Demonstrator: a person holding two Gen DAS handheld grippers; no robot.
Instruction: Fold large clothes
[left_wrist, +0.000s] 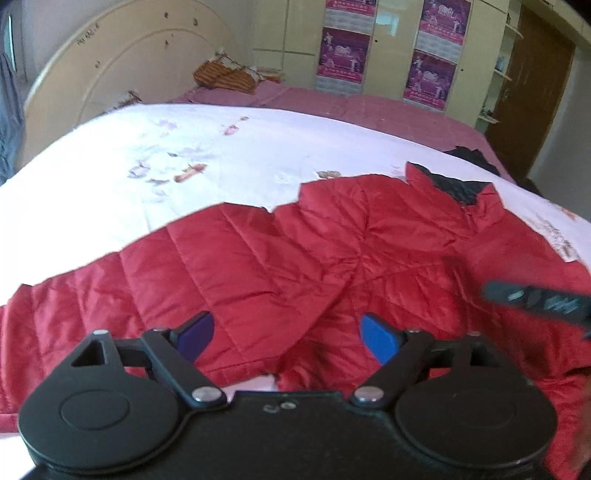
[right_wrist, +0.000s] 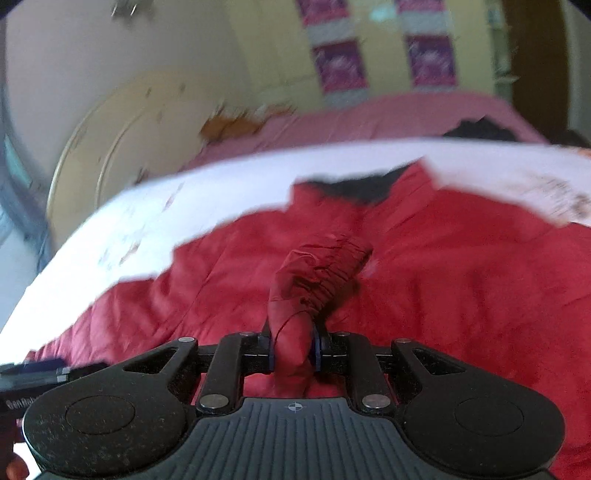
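Though my right view is smeared with blur, my right gripper (right_wrist: 293, 354) jaws pinch a gathered cuff of the quilted red puffer jacket (left_wrist: 295, 258) spread on the white floral bedspread (left_wrist: 184, 147); my left gripper (left_wrist: 288, 338) jaws gape, empty, above it.

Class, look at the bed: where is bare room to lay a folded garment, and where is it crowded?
Free: the white floral sheet between the headboard and the red jacket. The pink cover behind is partly free, bordered by the orange striped cloth. Crowded: the near edge, where the jacket spreads, and a dark garment beyond its collar.
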